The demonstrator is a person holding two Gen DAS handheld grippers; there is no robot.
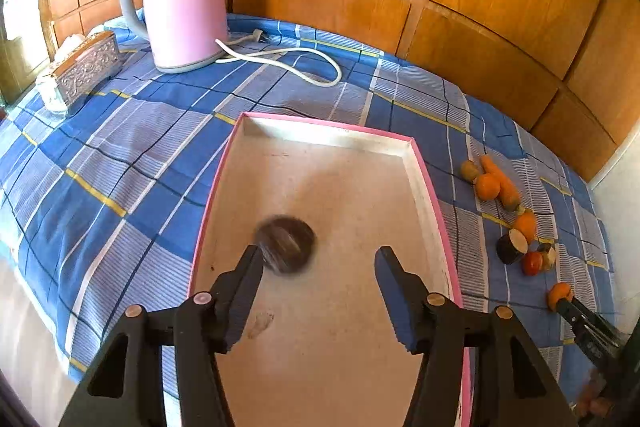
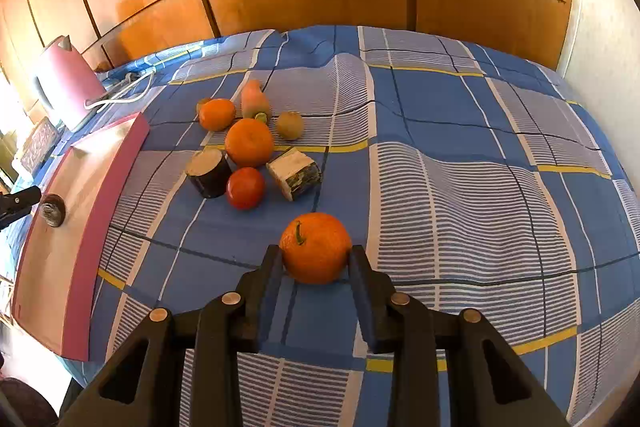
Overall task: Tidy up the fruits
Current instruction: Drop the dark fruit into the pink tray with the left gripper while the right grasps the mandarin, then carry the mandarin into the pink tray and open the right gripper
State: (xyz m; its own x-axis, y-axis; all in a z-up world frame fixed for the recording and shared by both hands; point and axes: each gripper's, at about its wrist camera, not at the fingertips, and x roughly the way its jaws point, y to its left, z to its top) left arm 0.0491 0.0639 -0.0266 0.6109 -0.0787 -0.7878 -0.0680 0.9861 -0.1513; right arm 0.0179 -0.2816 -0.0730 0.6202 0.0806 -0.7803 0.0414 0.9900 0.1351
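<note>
My left gripper [image 1: 320,255] hangs open over a shallow pink-rimmed box [image 1: 426,183]. A dark round piece [image 1: 286,243], blurred, lies in the box just beyond the left fingertip, and the pads do not press on it. On the blue checked cloth, my right gripper [image 2: 316,251] is shut on an orange [image 2: 316,247] from both sides. Behind it lie two more oranges [image 2: 249,142], a red tomato [image 2: 245,187], a dark eggplant chunk [image 2: 208,173], a pale-cut chunk [image 2: 295,174], a kiwi [image 2: 290,125] and a carrot [image 2: 254,101].
A pink kettle [image 1: 184,3] with a white cord [image 1: 288,61] and a silver tissue box [image 1: 86,67] stand at the back left. Wooden panels [image 1: 500,27] close off the far side. The cloth [image 1: 120,163] drops off at the near left edge.
</note>
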